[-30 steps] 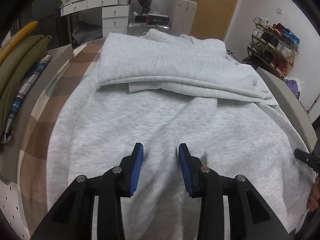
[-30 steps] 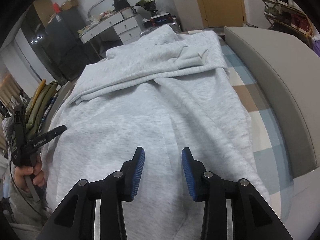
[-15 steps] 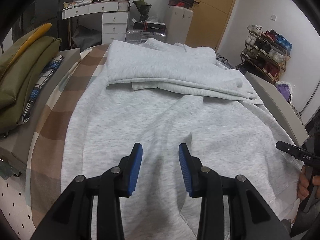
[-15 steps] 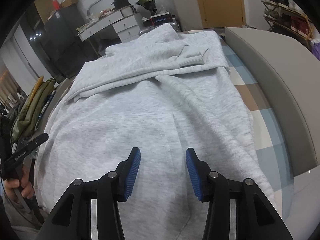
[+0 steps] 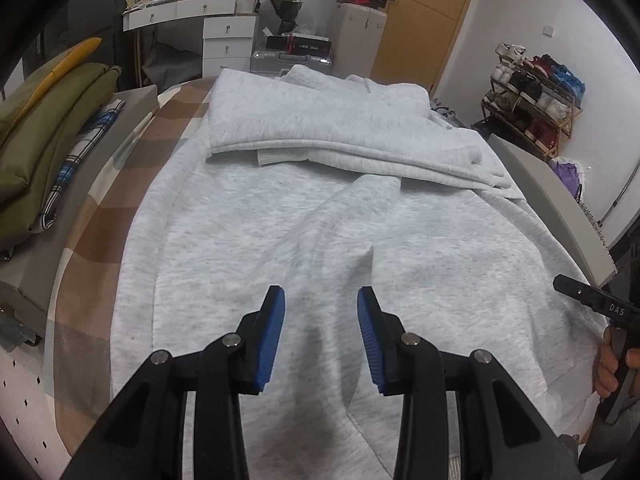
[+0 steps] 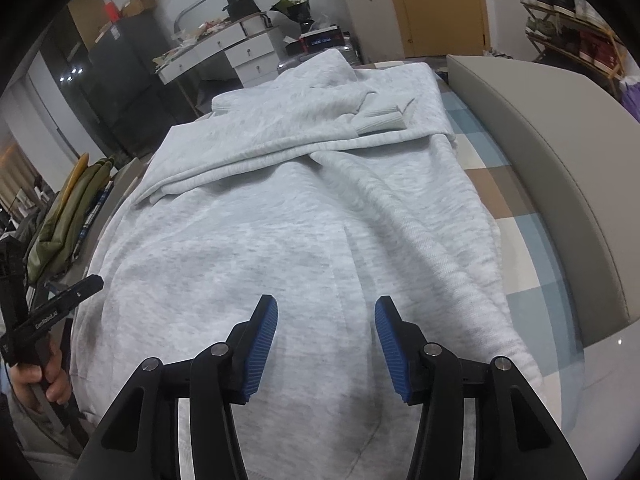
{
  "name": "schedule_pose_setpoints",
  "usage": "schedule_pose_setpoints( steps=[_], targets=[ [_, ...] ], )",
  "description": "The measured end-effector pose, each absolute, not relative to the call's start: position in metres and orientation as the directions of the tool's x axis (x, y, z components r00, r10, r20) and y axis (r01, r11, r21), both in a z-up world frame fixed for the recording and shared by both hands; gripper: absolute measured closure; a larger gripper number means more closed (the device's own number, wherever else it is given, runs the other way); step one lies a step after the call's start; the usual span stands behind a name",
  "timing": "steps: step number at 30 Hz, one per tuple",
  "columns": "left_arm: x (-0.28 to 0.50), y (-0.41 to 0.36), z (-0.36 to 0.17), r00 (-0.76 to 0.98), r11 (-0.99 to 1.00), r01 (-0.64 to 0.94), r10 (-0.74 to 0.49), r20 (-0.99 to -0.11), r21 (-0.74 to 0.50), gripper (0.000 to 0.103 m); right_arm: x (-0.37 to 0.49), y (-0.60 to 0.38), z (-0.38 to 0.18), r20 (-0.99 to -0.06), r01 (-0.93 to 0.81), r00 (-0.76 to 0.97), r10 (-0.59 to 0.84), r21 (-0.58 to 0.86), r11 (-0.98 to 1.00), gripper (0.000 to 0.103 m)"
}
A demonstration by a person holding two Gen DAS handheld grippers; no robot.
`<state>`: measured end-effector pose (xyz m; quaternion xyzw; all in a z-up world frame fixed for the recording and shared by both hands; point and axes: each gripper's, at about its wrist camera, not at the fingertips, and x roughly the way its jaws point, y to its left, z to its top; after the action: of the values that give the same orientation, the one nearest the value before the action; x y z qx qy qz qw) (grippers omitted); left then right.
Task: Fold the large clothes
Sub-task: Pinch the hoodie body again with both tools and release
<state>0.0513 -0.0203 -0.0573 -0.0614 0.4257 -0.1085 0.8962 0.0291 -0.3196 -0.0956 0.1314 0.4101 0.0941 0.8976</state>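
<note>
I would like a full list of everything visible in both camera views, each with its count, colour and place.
Light grey fleece sweatshirt: one, spread across the bed, sleeves folded over its far part.
Checked bed sheet: one, brown, beige and blue, under the sweatshirt.
Olive green folded clothes: one pile, left of the bed.
White drawer desk: one, cluttered, by the far wall.
Wooden shoe rack: one, full of shoes, far right.
Wooden door: one, tan, far wall.
Left gripper: black with blue pads, open, above the near hem.
Right gripper: same colours, open, above the sweatshirt.
</note>
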Motion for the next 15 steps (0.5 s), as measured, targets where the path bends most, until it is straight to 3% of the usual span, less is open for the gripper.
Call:
schedule_pose_setpoints(
  steps=[10,15],
  targets=[
    [0.040,-0.028,-0.061,0.581,0.960,0.193,-0.279,-0.765,-0.204,0.071,0.032,-0.320,-0.106,-0.742,-0.038,0.617,0.263,0.306,0.951,0.053],
    [0.024,-0.038,-0.075,0.501,0.934,0.221,-0.357,-0.788,-0.282,0.070,0.026,-0.324,-0.116,-0.762,-0.025,0.584,0.278,0.326,0.945,0.052]
  ],
)
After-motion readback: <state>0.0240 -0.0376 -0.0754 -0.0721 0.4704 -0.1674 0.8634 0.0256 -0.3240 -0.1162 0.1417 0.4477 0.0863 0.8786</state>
